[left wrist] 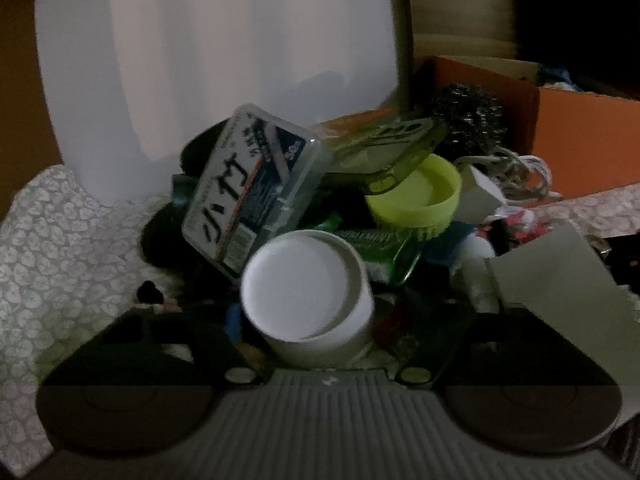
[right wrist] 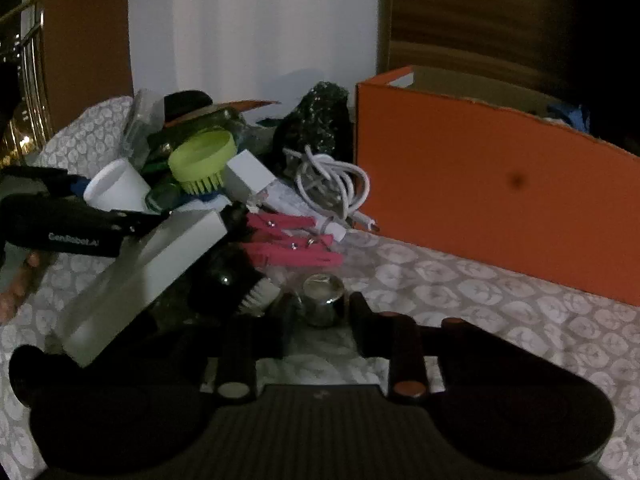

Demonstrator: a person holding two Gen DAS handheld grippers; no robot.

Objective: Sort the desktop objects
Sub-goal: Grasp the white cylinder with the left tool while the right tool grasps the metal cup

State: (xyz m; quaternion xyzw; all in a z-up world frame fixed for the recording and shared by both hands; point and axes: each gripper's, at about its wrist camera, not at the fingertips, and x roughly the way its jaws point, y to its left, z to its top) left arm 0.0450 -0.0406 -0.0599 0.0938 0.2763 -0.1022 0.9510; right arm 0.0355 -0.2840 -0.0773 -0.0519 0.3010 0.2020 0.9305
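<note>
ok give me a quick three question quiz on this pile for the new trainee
1. True or false: in the right wrist view, the orange box stands right of the white cable.
2. The clothes pegs are: A pink, B blue, C black.
3. Fill in: the small metal knob sits between the ___ gripper fingers.
Key: 1 true; 2 A; 3 right.

Cluttered pile [right wrist: 208, 184], seemingly jumbled, beside orange box [right wrist: 500, 188].
</note>
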